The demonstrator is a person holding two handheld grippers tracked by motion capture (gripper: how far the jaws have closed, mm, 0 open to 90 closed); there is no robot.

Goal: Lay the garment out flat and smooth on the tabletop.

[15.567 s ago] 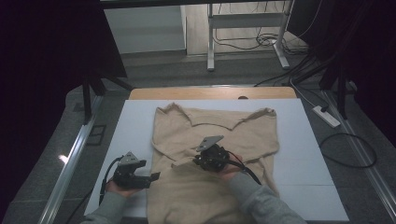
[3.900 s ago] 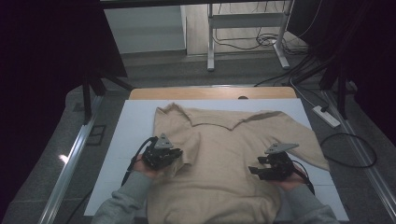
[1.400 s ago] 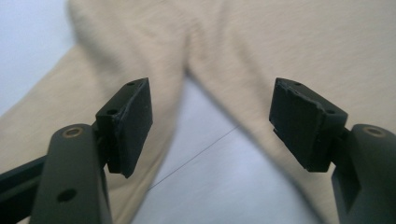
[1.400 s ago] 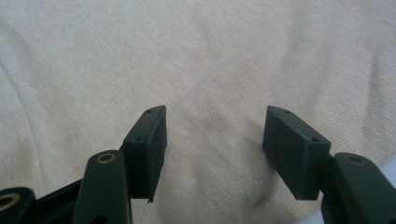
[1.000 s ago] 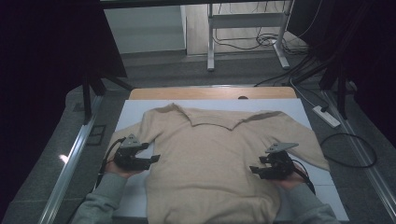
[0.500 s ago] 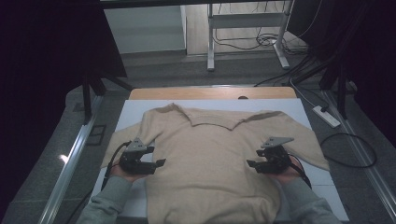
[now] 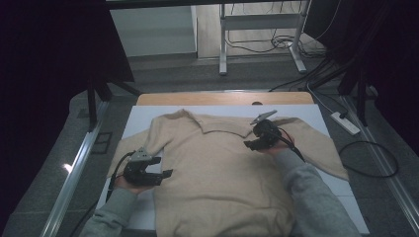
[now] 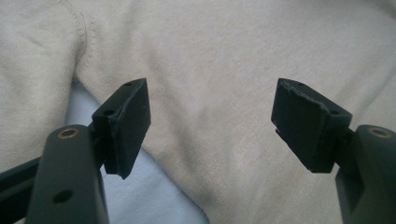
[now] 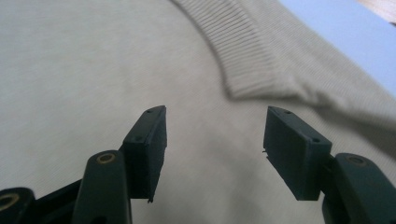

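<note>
Beige knitted long-sleeved sweater (image 7: 217, 173) lay flat, front up, on the pale blue-white table top (image 7: 143, 116), collar toward the far edge, sleeves angled out to both sides; left gripper (image 7: 165, 173) sat low over the sweater's left edge just below the armpit, jaws spread wide with nothing between them; in the left gripper view the side seam and a strip of bare table showed under the gripper (image 8: 210, 119); right gripper (image 7: 248, 144) hung over the upper chest just below the ribbed collar (image 9: 247, 51), jaws spread, nothing clamped; its jaws had just been opening a little further; right gripper (image 9: 215, 149) over plain knit, pads apart from fabric.
</note>
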